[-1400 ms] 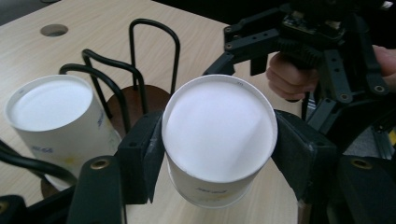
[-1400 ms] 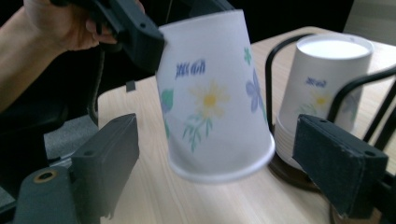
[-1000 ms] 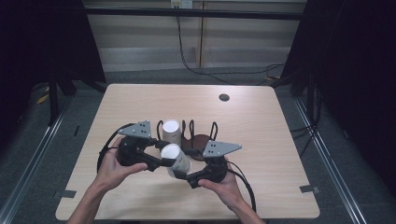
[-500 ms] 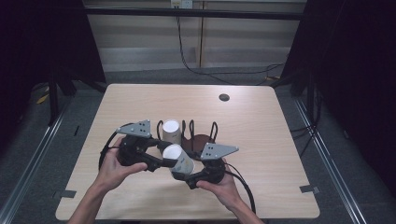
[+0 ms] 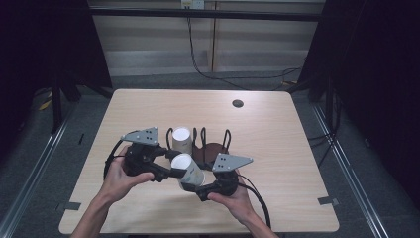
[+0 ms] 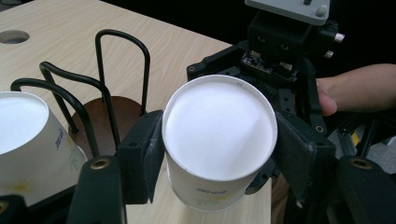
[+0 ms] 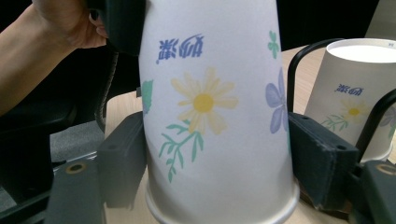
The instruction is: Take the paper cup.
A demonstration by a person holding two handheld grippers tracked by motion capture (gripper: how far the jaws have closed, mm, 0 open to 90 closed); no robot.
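Standing inverted, base up, axis near vertical: paper cup (image 5: pixel 187 169), pinched by left gripper (image 5: pixel 171 164); right gripper (image 5: pixel 194 187) closing onto its rim end.

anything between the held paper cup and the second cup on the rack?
Black wire loops of the rack stand between the held cup and the second cup, seen in the left gripper view.

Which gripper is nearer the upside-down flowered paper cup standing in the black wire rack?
Left. The left gripper sits just beside that cup; the right gripper is farther toward the person.
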